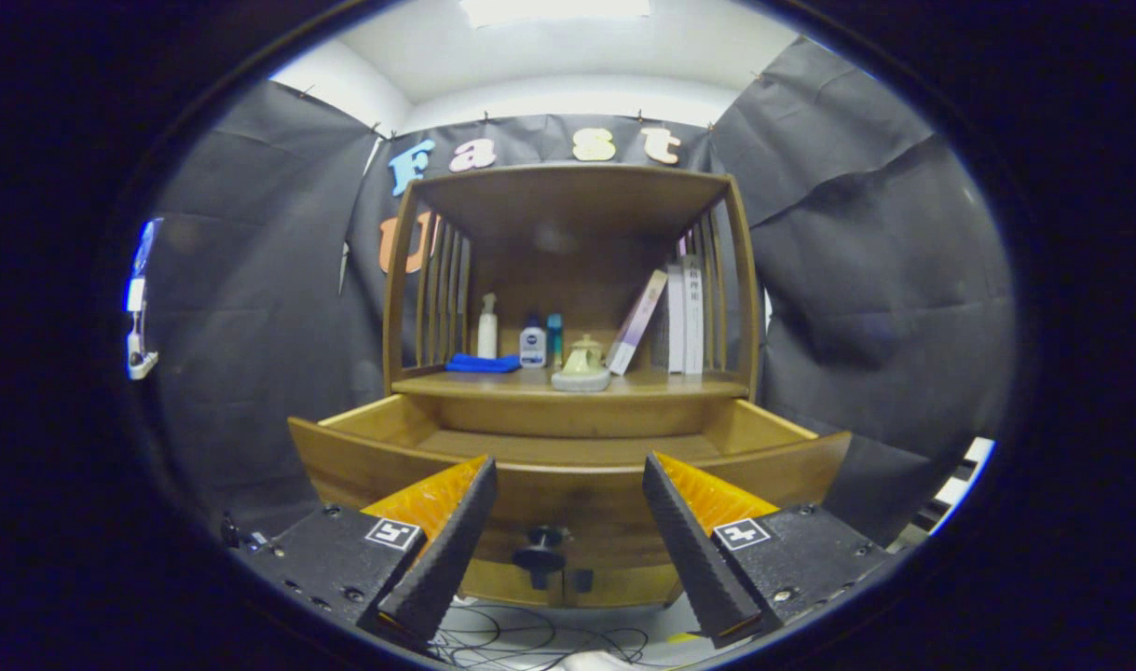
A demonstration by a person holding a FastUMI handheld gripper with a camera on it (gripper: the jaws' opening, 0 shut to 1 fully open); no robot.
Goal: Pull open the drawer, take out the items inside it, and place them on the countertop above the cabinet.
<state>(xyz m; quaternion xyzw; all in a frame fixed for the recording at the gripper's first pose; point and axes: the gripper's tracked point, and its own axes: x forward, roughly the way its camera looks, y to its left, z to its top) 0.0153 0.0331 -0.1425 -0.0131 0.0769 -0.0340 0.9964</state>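
drawer (568, 485): pulled out, knob (541, 557) btwn the fingers
tongs (568, 550): spread wide, gripping nothing
tabletop (568, 384): above drawer w/ teapot (583, 359), bottles, books

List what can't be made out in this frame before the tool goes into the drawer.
- Drawer floor nearest the tool, gripper view: hidden behind the drawer's own front panel, so any items there can't be seen.
- Book titles on the countertop: too small.
- Bottle labels: too small.
- Cables below the knob: cut off by the open fingers.
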